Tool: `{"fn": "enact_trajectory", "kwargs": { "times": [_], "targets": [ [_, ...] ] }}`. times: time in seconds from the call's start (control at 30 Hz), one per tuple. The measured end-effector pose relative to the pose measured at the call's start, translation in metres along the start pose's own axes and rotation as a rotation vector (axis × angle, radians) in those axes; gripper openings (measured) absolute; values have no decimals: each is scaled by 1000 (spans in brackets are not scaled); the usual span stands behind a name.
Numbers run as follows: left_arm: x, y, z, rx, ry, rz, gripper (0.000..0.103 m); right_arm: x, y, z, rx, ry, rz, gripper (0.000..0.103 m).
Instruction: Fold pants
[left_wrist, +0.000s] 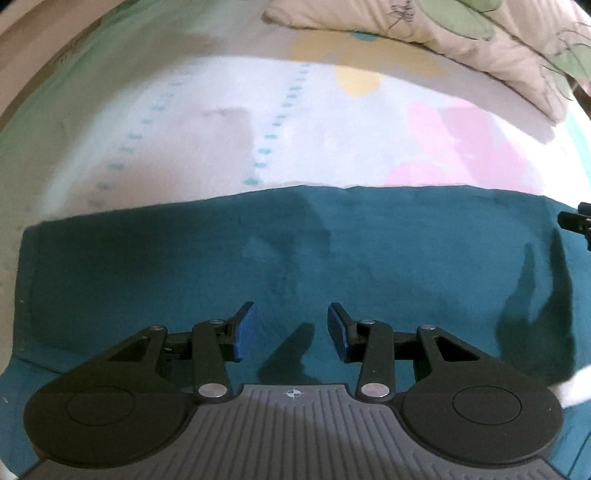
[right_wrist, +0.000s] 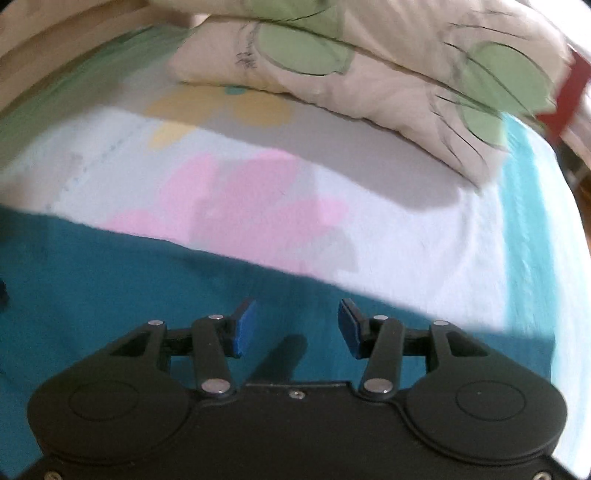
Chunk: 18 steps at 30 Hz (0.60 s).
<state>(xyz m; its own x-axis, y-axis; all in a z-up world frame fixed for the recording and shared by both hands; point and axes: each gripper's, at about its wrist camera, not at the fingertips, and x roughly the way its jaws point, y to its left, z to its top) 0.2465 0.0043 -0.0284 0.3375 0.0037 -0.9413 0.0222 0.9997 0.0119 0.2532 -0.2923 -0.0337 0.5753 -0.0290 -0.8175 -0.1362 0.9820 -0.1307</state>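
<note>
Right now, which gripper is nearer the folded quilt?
Right. The right gripper sits toward the bed's end where the quilt lies; the left gripper is further along the teal pants, quilt off to its right.

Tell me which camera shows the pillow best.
The right wrist view: the pillow fills the top of the picture, its green leaf print plain, lying on the sheet. The left wrist view catches only part of it, in the top right corner.

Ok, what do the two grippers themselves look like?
Both are black linkage grippers with round hubs, silver pivot pins and blue pads. The left gripper has a grey ribbed base with a small crosshair mark; the right gripper has a plain black base. No cables or sleeves show.
</note>
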Motion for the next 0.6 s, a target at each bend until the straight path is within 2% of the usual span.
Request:
{"fn": "enact_trajectory", "kwargs": {
  "times": [0.1,0.17,0.23,0.33,0.43,0.5,0.53,0.57,0.6],
  "targets": [
    [6,2,2,-13,17,4,41,26,-4,0,-106,30,-11,59],
    [9,5,5,-28,28,-16,41,36,-7,0,-169,41,-7,66],
    [11,6,7,-29,32,-27,41,46,-10,-3,-211,60,0,66],
    [12,4,9,-14,23,-22,41,50,-21,0,-210,50,45,69],
    [11,5,10,-22,21,-38,41,54,-32,3,-170,80,122,68],
    [11,7,11,-32,22,-58,41,55,-42,1,-116,106,200,59],
    [10,8,11,-36,22,-65,41,53,-44,0,-103,100,215,40],
    [10,8,12,-40,22,-70,41,50,-46,-2,-97,92,224,17],
    [10,8,13,-44,25,-73,41,46,-48,-4,-83,91,239,16]
  ]
}}
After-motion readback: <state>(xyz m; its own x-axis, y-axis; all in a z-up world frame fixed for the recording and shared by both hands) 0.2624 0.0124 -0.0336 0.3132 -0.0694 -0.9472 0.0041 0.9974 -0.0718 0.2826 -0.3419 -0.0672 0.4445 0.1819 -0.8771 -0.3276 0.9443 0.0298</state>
